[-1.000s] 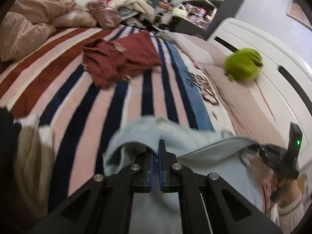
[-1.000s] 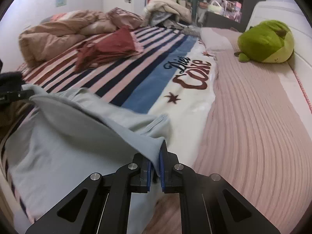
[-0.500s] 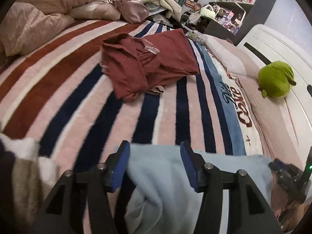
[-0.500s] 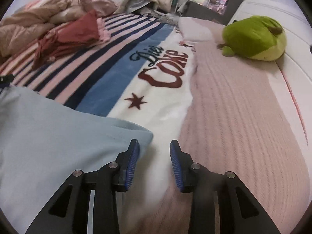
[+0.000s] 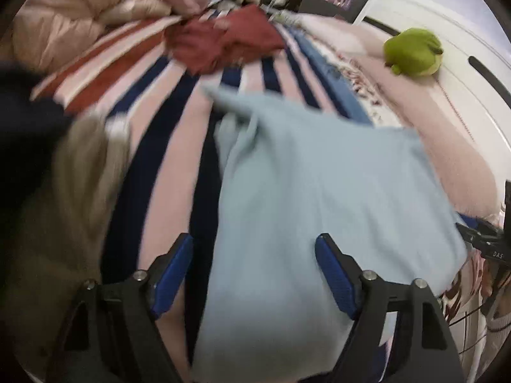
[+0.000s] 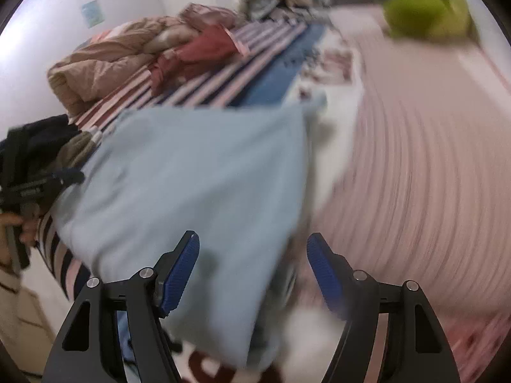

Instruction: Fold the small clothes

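Note:
A light blue garment (image 5: 319, 185) lies spread flat on the striped blanket (image 5: 166, 159), folded over with a sleeve end poking out at its far edge. My left gripper (image 5: 254, 252) hovers over its near left part, jaws wide and still opening, pads clear of the cloth. In the right wrist view the same garment (image 6: 198, 178) fills the middle. My right gripper (image 6: 252, 255) stands over its near right edge, jaws apart and opening, nothing pinched. Each view shows the other gripper at the picture's side, with a hand on it.
A crumpled dark red garment (image 5: 223, 41) lies farther up the blanket. A green plush toy (image 5: 413, 51) rests by the white headboard. Beige and dark clothes (image 5: 64, 191) are piled at the left. A brown duvet (image 6: 105, 67) is heaped at the far left.
Both grippers were shut on the blue garment's edge and have let it go, jaws widening. The garment now lies flat, and both grippers have drawn back toward its near end.

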A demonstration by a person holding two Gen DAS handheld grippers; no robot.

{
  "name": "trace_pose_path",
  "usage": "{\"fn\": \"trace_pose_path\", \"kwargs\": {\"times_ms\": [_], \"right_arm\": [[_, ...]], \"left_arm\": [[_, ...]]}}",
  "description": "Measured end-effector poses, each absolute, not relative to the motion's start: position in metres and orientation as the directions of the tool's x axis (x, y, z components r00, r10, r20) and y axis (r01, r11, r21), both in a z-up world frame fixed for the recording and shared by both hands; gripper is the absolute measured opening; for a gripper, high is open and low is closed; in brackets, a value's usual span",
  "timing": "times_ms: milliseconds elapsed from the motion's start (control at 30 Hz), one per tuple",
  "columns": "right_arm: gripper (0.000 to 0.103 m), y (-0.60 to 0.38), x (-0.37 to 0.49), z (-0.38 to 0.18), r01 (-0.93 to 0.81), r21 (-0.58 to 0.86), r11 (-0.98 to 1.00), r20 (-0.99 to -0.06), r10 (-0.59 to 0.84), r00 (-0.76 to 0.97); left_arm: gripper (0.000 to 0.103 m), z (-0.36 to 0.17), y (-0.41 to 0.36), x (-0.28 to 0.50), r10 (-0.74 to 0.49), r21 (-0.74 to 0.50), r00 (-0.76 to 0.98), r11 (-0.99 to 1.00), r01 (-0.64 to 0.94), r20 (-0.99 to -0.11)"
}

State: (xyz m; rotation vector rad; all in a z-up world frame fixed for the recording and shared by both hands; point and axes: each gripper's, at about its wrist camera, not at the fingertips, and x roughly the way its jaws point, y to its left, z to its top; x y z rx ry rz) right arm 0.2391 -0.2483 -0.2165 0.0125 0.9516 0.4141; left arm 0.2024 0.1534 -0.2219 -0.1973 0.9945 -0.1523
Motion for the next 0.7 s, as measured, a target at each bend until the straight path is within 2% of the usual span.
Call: {"fn": "trace_pose_path", "kwargs": {"times_ms": [33, 67, 100, 133, 167, 333, 400, 467, 533, 567, 600, 667, 700], "right_arm": [[0.066, -0.253, 0.235, -0.228, -0.313, 0.229, 0.922, -0.791, 0.363, 0.493], [0.054, -0.257, 0.231, -0.234, -0.301, 0.264, 0.916, -0.782, 0.386, 0.49], [0.039, -0.259, 0.228, -0.238, -0.299, 0.303, 0.905, -0.768, 0.418, 0.486], [0.014, -0.261, 0.225, -0.242, -0.299, 0.337, 0.893, -0.758, 0.445, 0.476], [0.013, -0.262, 0.221, -0.241, -0.289, 0.335, 0.897, -0.754, 0.439, 0.489], [0.011, -0.266, 0.195, -0.233, -0.295, 0.303, 0.906, -0.744, 0.418, 0.521], [0.011, -0.266, 0.191, -0.237, -0.289, 0.298, 0.91, -0.752, 0.41, 0.517], [0.013, -0.266, 0.194, -0.239, -0.283, 0.297, 0.912, -0.75, 0.407, 0.522], [0.016, -0.268, 0.199, -0.236, -0.268, 0.305, 0.914, -0.751, 0.404, 0.523], [0.025, -0.268, 0.201, -0.234, -0.261, 0.304, 0.916, -0.755, 0.398, 0.521], [0.028, -0.269, 0.201, -0.23, -0.253, 0.296, 0.921, -0.759, 0.387, 0.523], [0.029, -0.271, 0.197, -0.216, -0.252, 0.259, 0.932, -0.751, 0.358, 0.554], [0.029, -0.272, 0.193, -0.21, -0.256, 0.245, 0.935, -0.742, 0.351, 0.572]], "left_arm": [[0.053, -0.228, 0.155, 0.198, -0.229, -0.25, 0.53, 0.968, 0.033, -0.817], [0.031, -0.231, 0.157, 0.194, -0.246, -0.269, 0.535, 0.963, 0.036, -0.808], [0.016, -0.23, 0.158, 0.187, -0.285, -0.308, 0.552, 0.95, 0.053, -0.784], [0.009, -0.229, 0.158, 0.181, -0.3, -0.326, 0.563, 0.944, 0.058, -0.77], [0.006, -0.223, 0.158, 0.172, -0.275, -0.311, 0.593, 0.949, 0.043, -0.757], [0.006, -0.219, 0.161, 0.142, -0.223, -0.262, 0.618, 0.965, 0.028, -0.754], [0.011, -0.224, 0.16, 0.137, -0.201, -0.239, 0.621, 0.971, 0.023, -0.758], [0.033, -0.223, 0.159, 0.136, -0.174, -0.224, 0.632, 0.975, 0.0, -0.756], [0.045, -0.221, 0.163, 0.138, -0.164, -0.216, 0.625, 0.976, -0.007, -0.764], [0.049, -0.218, 0.162, 0.137, -0.173, -0.22, 0.622, 0.975, 0.0, -0.764], [0.053, -0.214, 0.162, 0.132, -0.192, -0.231, 0.622, 0.973, 0.019, -0.759], [0.072, -0.201, 0.162, 0.114, -0.22, -0.247, 0.642, 0.968, 0.049, -0.734], [0.075, -0.195, 0.163, 0.102, -0.241, -0.269, 0.653, 0.961, 0.06, -0.718]]}}
